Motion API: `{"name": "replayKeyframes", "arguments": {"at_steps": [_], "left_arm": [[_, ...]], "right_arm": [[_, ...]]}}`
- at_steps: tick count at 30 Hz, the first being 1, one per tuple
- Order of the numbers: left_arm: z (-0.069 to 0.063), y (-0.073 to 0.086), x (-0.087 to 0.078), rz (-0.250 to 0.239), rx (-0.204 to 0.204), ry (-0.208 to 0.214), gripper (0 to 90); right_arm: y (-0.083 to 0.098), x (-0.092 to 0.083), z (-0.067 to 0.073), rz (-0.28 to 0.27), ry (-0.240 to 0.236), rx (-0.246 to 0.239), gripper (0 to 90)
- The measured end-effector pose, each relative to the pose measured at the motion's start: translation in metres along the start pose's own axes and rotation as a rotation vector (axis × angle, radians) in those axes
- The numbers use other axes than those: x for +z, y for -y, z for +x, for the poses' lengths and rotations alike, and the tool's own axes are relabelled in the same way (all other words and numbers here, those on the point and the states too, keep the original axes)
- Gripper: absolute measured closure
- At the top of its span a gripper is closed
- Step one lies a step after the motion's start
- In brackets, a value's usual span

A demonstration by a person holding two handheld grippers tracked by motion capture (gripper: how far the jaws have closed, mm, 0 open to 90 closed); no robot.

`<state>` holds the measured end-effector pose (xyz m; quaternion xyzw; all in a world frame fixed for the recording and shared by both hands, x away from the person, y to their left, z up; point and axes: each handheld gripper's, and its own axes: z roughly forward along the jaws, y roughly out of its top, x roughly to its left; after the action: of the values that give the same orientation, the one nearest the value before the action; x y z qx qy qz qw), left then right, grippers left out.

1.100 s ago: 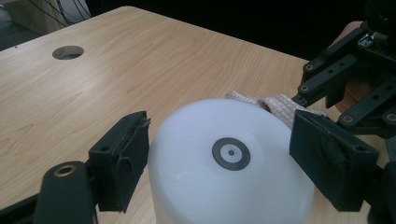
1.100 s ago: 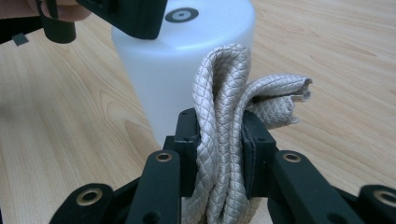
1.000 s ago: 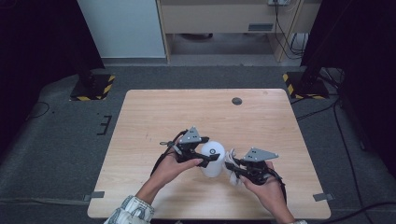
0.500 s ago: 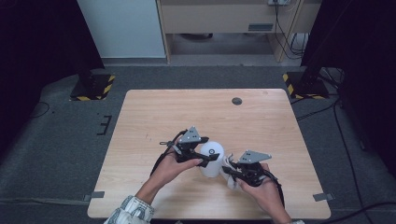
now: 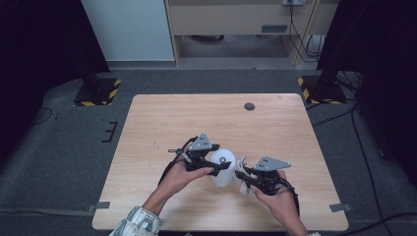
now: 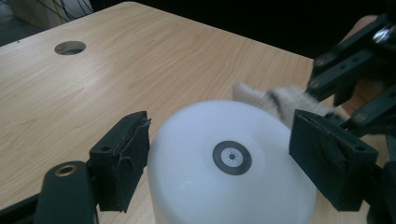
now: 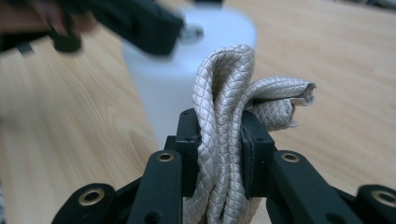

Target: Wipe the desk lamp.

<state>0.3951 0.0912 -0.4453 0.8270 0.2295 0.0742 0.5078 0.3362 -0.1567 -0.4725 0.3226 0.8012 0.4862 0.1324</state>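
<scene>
A white round container [image 5: 222, 179] stands upside down on the wooden table [image 5: 162, 123], with a dark ring mark on its flat top [image 6: 232, 157]. My left gripper [image 5: 219, 165] is shut on it, one pad [image 6: 122, 161] pressed against each side near the top. To its right, my right gripper [image 5: 244, 178] is shut on a folded beige quilted cloth [image 7: 224, 116]. The cloth [image 5: 240, 172] bulges out above the jaws and sits right beside the container's wall [image 7: 159, 93]. In the left gripper view the cloth [image 6: 275, 100] shows behind the container.
A round cable hole [image 5: 249, 106] sits near the table's far edge, right of centre. The far half and left side of the tabletop are bare wood. Grey floor surrounds the table, with yellow-and-black stand bases [image 5: 98, 91] at the back corners.
</scene>
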Motion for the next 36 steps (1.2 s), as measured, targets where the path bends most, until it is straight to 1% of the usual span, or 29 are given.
{"name": "replayKeyframes", "arguments": {"at_steps": [1, 2, 4, 6, 7, 8, 12, 15, 18, 21, 23, 27, 28, 30, 32, 35, 36], "left_arm": [[0.000, 0.000, 0.000, 0.001, 0.000, 0.000, 19.9], [0.000, 0.000, 0.000, 0.001, 0.000, 0.000, 19.9], [0.000, 0.000, 0.000, 0.002, -0.002, 0.001, 19.9], [0.000, 0.000, 0.000, 0.002, -0.002, 0.001, 19.9], [0.000, 0.000, 0.000, 0.001, -0.002, 0.000, 19.9], [0.000, 0.000, 0.000, 0.001, -0.001, 0.000, 19.9], [0.000, 0.000, 0.000, 0.001, 0.000, -0.001, 19.9], [0.000, 0.000, 0.000, 0.001, 0.000, 0.000, 19.9], [0.000, 0.000, 0.000, 0.001, -0.002, 0.001, 19.9], [0.000, 0.000, 0.000, 0.000, 0.001, 0.001, 19.9], [0.000, 0.000, 0.000, 0.001, 0.001, 0.000, 19.9], [0.000, 0.000, 0.000, 0.001, -0.002, 0.001, 19.9], [0.000, 0.000, 0.000, 0.002, -0.002, 0.002, 19.9], [0.000, 0.000, 0.000, 0.001, -0.002, 0.001, 19.9], [0.000, 0.000, 0.000, 0.002, -0.002, 0.000, 19.9], [0.000, 0.000, 0.000, 0.001, -0.004, 0.002, 19.9], [0.001, 0.000, 0.000, 0.002, -0.004, 0.003, 19.9]], "right_arm": [[-0.002, -0.003, 0.001, -0.025, -0.005, 0.006, 73.1], [-0.003, -0.004, 0.001, -0.033, -0.005, 0.003, 73.1], [-0.002, -0.002, 0.002, -0.023, -0.010, 0.004, 73.0], [0.001, 0.003, 0.000, 0.004, -0.007, 0.008, 73.0], [0.004, 0.006, 0.000, 0.026, -0.005, 0.010, 73.0], [0.008, 0.011, -0.001, 0.062, -0.002, 0.014, 73.0], [0.017, 0.024, -0.004, 0.147, 0.008, 0.011, 72.9], [0.020, 0.030, -0.006, 0.181, 0.015, 0.018, 72.9], [0.020, 0.033, -0.009, 0.189, 0.021, 0.022, 72.9], [0.020, 0.034, -0.011, 0.185, 0.030, 0.029, 73.0], [0.020, 0.034, -0.011, 0.188, 0.026, 0.030, 73.0], [0.018, 0.031, -0.008, 0.183, 0.019, 0.024, 73.2], [0.015, 0.025, -0.004, 0.161, 0.012, 0.016, 73.2], [0.012, 0.019, -0.002, 0.131, 0.009, 0.006, 73.2], [0.006, 0.012, 0.000, 0.090, 0.005, 0.003, 73.3], [0.001, 0.004, 0.004, 0.057, -0.010, -0.001, 73.4], [0.001, 0.003, 0.006, 0.056, -0.022, -0.004, 73.4]]}}
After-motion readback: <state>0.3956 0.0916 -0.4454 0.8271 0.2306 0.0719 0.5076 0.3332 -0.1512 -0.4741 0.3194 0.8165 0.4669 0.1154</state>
